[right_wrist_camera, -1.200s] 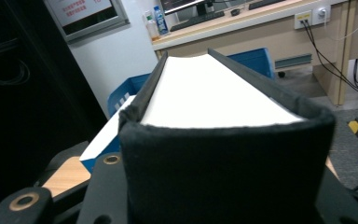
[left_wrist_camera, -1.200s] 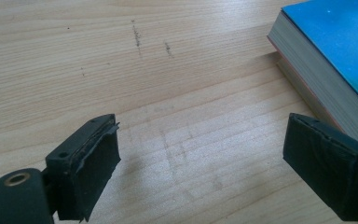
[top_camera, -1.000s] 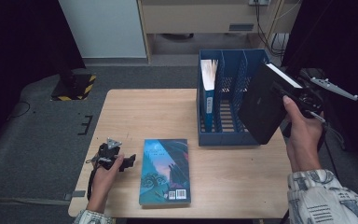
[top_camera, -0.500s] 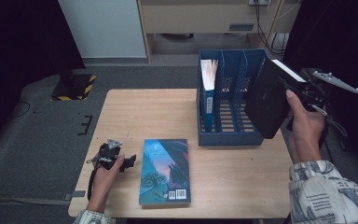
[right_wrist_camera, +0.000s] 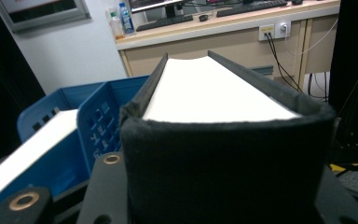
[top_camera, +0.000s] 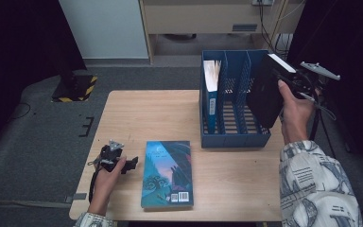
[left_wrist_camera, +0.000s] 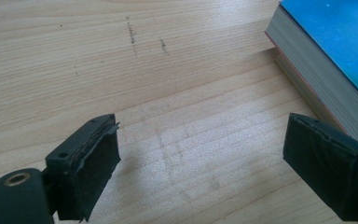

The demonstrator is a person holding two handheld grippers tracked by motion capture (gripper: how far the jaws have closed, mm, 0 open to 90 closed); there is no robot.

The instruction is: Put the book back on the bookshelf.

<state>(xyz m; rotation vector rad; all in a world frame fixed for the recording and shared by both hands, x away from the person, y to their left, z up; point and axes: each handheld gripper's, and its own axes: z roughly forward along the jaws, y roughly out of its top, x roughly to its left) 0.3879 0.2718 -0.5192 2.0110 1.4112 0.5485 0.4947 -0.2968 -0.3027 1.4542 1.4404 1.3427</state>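
Black book (top_camera: 265,90): held in the air, tilted, over the right end of the blue rack (top_camera: 235,138); white page edge up
Right gripper (top_camera: 287,80): jaws clamped on the black book's spine
Blue rack: slotted dividers; stands on the wooden table (top_camera: 137,116); a blue-spined book (top_camera: 211,92) upright in its leftmost slot
Teal book (top_camera: 167,172): flat on the table, near the front edge
Left gripper (top_camera: 131,164): jaws wide apart, holding nothing; low over bare wood, just beside the teal book
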